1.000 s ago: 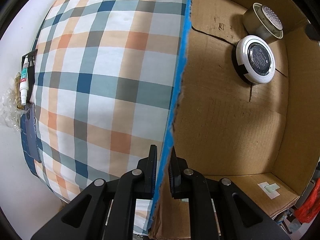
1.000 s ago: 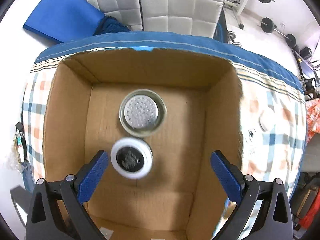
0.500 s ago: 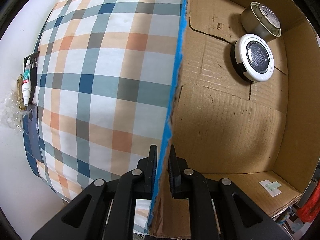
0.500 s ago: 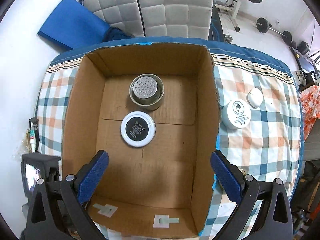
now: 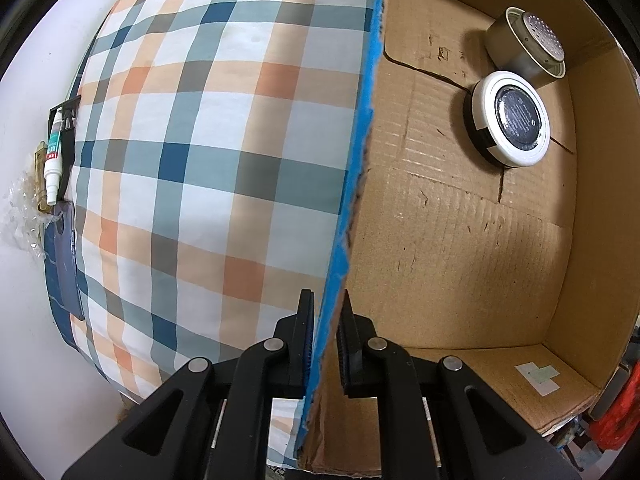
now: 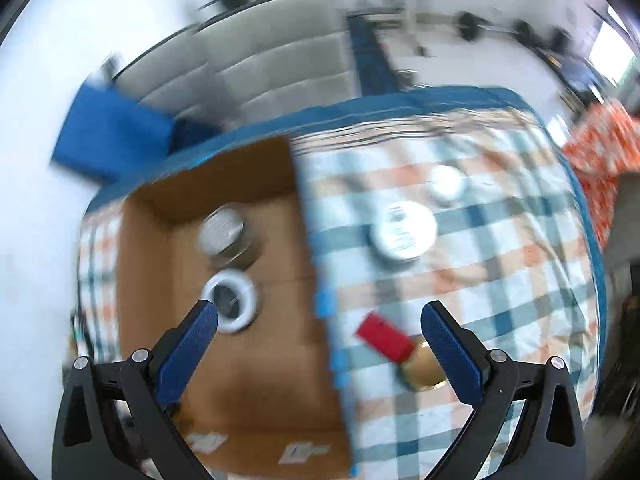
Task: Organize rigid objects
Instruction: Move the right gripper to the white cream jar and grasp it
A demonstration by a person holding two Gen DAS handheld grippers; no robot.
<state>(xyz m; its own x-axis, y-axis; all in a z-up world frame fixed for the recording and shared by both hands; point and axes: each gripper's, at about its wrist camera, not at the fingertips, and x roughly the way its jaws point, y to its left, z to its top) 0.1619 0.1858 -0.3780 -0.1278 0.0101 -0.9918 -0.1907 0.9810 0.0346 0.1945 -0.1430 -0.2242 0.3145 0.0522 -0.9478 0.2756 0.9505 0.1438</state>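
Most of the cardboard box (image 5: 460,240) floor is bare, so there's loads of room to drop in from above; the only stuff inside is the metal tin (image 5: 528,46) tucked near the far corner and the white-rimmed round case (image 5: 510,118) touching it on the near side. The box's blue-taped wall (image 5: 352,184) is the main thing in the way, and the left gripper (image 5: 324,344) is clamped shut on it at the near end. Outside the opposite wall, the checked table (image 6: 500,280) is open apart from a white jar (image 6: 402,232), a small white lid (image 6: 446,182), a red block (image 6: 384,338) and a gold tin (image 6: 422,368), with the right gripper (image 6: 320,336) spread wide above that wall.
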